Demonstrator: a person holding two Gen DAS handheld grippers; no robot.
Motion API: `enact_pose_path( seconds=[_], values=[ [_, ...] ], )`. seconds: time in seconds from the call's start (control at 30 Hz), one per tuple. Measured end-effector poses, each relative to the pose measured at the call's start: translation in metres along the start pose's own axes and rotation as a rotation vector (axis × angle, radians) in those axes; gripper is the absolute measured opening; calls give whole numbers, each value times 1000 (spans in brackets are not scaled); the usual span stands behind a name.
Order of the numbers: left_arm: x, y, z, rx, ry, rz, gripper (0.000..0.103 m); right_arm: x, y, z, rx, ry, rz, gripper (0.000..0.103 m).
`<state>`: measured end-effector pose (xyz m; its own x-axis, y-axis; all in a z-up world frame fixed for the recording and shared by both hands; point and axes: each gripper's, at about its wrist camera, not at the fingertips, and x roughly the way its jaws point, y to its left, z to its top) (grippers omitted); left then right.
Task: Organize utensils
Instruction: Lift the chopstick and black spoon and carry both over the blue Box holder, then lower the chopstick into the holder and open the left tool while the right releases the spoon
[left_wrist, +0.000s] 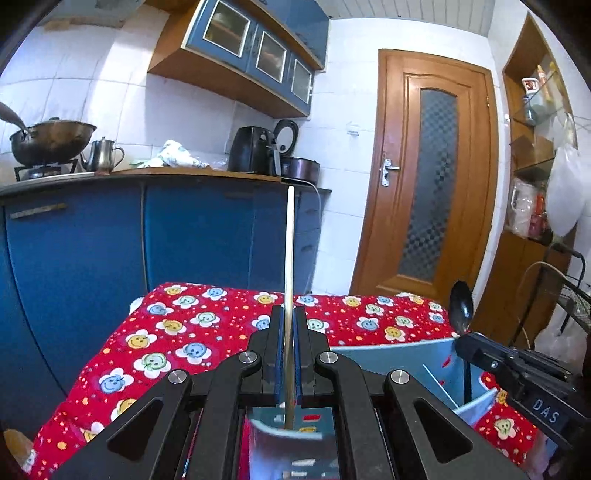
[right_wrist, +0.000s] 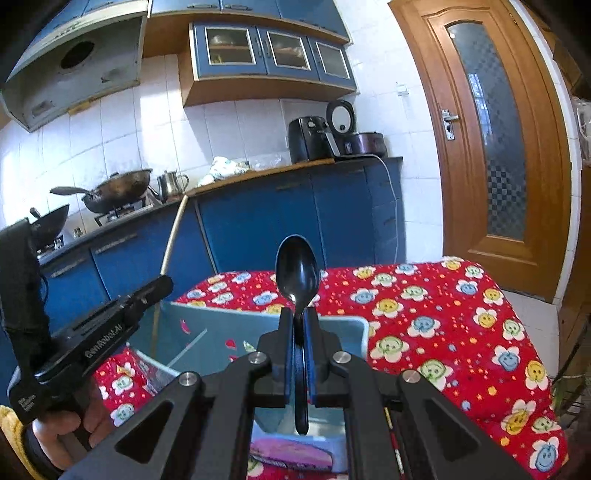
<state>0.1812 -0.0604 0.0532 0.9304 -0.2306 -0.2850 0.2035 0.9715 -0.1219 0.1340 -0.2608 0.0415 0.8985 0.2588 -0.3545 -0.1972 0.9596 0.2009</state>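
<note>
Pale wood chopstick (left_wrist: 289, 280): I hold it in the left gripper (left_wrist: 289, 314), pads pressed together on it. It stands almost upright, the long part above the jaws, the lower tip already inside the blue-grey box (left_wrist: 391, 354). I think upright is the right way, because so it can slide straight down into the compartment.

Left gripper from the other side: in the right wrist view the left gripper (right_wrist: 162, 282) comes in from the left edge, with a hand (right_wrist: 70, 424) under it, and the chopstick (right_wrist: 170, 243) rises above it.

Blue-grey box: the box (right_wrist: 207, 321) sits on the near part of the table, which has a red cloth with smiling flowers (right_wrist: 443, 332). It has thin inner walls, so I judge each kind of utensil gets its own section. Which section the chopstick enters I cannot tell exactly.

Black spoon (right_wrist: 297, 280): the right gripper (right_wrist: 298, 314) pinches it by the handle, jaws closed on it, bowl up, handle end hanging into the box. In the left wrist view the same spoon (left_wrist: 461, 308) stands up at the box's right side, held by the right gripper (left_wrist: 466, 341).

Why both upright: handles down keep the utensils standing in the box.

Next, my judgement: lower a little more, then release, one hand after the other.

Risk: the thin chopstick may lean or tip when released.
</note>
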Motion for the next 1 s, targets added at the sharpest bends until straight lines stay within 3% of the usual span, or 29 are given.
enact_pose_path(
  seconds=[0.17, 0.3, 0.43, 0.77, 1.0],
  values=[
    [-6, 1, -2, 10, 15, -13, 5, 2, -5, -5, 49, 59, 16, 8],
    [-10, 4, -2, 5, 44, -31, 17, -2, -4, -5, 60, 67, 21, 19],
    [-14, 5, -1, 2, 53, -35, 21, -10, -4, -2, 74, 51, 28, 28],
    [-21, 15, 15, -23, 92, -73, 29, -45, -2, 1, 101, 16, 29, 33],
    [-4, 16, 38, -37, 142, -100, 32, -63, -9, -5, 158, 16, 20, 35]
  ],
)
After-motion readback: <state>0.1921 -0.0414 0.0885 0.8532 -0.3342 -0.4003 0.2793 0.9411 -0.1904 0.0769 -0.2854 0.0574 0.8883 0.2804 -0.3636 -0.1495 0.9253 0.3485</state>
